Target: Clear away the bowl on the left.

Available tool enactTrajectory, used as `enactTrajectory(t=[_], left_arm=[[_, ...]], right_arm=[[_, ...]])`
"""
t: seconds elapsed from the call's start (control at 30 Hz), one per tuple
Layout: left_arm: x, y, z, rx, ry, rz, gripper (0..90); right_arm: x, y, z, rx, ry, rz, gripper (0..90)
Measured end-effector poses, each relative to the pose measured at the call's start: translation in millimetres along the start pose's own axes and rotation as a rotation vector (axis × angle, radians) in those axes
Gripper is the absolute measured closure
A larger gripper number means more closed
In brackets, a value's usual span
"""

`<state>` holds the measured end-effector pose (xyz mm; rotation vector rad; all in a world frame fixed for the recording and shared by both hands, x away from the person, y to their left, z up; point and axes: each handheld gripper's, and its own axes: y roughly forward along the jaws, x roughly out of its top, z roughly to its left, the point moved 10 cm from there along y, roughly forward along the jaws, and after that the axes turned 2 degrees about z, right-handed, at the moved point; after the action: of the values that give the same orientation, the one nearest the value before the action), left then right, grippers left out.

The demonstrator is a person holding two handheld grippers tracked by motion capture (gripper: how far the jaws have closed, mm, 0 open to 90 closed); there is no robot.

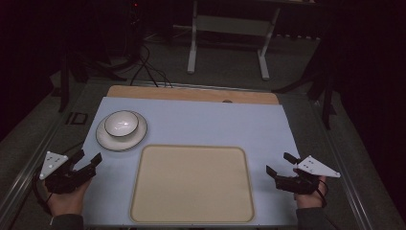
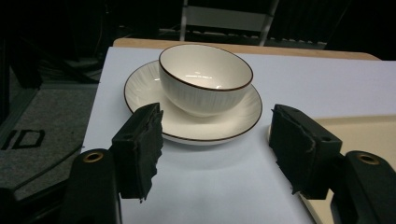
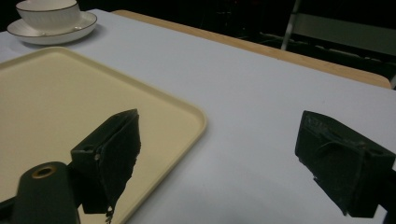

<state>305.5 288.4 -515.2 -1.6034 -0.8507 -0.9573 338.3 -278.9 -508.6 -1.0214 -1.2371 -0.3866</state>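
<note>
A white bowl [image 1: 121,123] with a dark rim sits on a white plate [image 1: 136,139] at the left of the pale blue mat. In the left gripper view the bowl [image 2: 205,77] and plate [image 2: 140,86] lie just ahead of the open jaws. My left gripper [image 1: 87,160] rests open at the mat's left edge, below the plate, nothing between its fingers. My right gripper [image 1: 281,164] is open at the mat's right edge, beside a cream tray [image 1: 191,184]. The tray [image 3: 56,93] is bare, with the bowl [image 3: 49,14] far off.
The blue mat [image 1: 215,124] covers a wooden tabletop whose far edge [image 1: 191,93] shows. A white metal stand [image 1: 225,43] and cables [image 1: 143,67] are on the floor beyond. A hand holds each gripper at the near corners.
</note>
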Motion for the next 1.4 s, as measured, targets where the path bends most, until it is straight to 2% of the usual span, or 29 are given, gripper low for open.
enactTrajectory(t=[0.27,0.67,1.0,1.17,1.23,1.4], left_arm=[[0.5,-0.8,2.1,0.011,-0.003,-0.007,34.0],[-1.9,0.6,1.4,0.025,0.003,0.009,31.2],[2.2,-3.6,2.3,0.036,0.0,-0.016,31.6],[7.5,-5.5,1.2,0.037,-0.004,-0.032,31.6],[15.6,-7.6,-2.1,0.029,-0.006,-0.057,31.6],[24.6,-5.9,-5.7,0.023,0.018,-0.059,31.5]], right_arm=[[-1.1,2.2,0.1,0.003,-0.004,0.008,13.9],[-2.6,4.6,2.1,0.019,-0.006,0.021,13.8],[-2.9,5.2,2.6,0.025,-0.008,0.022,13.8],[-3.0,6.1,3.3,0.026,-0.011,0.023,13.8],[-2.7,5.2,3.0,0.024,-0.01,0.02,13.9],[-2.6,4.2,2.6,0.022,-0.005,0.017,13.9]])
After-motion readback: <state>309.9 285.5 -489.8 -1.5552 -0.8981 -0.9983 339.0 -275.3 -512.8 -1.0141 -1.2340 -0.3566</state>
